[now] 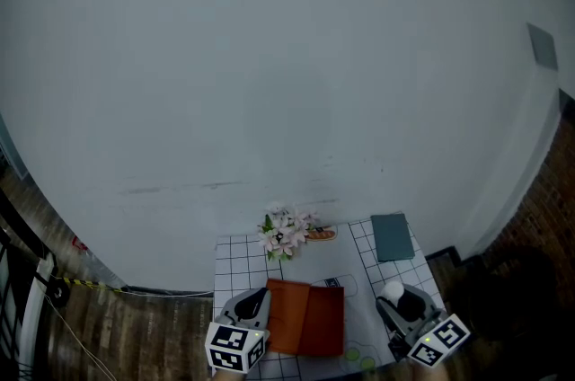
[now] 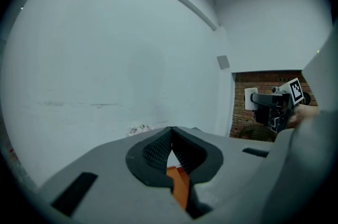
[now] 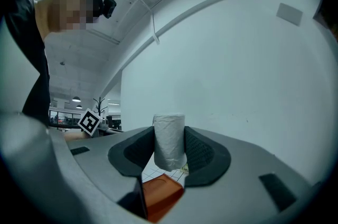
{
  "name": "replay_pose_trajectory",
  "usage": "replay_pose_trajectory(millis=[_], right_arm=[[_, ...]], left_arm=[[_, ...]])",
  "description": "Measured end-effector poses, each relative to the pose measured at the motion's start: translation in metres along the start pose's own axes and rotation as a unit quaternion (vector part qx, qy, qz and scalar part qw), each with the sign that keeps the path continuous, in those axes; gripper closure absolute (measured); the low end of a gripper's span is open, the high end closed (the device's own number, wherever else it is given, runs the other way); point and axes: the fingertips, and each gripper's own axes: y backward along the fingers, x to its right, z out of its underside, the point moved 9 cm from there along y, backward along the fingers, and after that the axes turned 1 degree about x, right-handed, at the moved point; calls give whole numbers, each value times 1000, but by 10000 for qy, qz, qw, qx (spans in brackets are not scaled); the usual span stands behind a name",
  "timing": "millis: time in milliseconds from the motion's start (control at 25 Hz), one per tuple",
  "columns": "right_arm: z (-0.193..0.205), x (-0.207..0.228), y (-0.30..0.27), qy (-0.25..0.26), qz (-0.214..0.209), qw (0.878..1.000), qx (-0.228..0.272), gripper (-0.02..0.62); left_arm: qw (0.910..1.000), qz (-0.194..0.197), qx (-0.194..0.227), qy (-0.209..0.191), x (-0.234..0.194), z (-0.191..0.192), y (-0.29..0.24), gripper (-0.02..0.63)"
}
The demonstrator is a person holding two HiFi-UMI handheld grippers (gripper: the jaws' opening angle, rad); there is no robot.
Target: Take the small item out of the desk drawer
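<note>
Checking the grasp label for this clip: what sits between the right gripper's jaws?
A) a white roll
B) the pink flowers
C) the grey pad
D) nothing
A: in the right gripper view, the right gripper has its jaws closed against both sides of an upright white roll.

The counter point(image 1: 235, 255) is white with a dark grid. The drawer point(image 1: 305, 318) is orange. Behind the drawer, the flowers point(image 1: 286, 233) are pale pink and the notebook point(image 1: 392, 237) is grey-green. Right of the drawer, the paper roll point(image 3: 169, 141) is white, and the right hand-held gripper point(image 3: 169, 153) is grey with black pads point(image 3: 199, 151).
</note>
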Motion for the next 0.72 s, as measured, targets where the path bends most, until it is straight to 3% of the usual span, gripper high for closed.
replay_pose_trajectory(millis=[720], right_arm=[[-2,-5,10,3,56,10000,15,428]], left_arm=[[9999,81,-53,52,6,4,-3,595]])
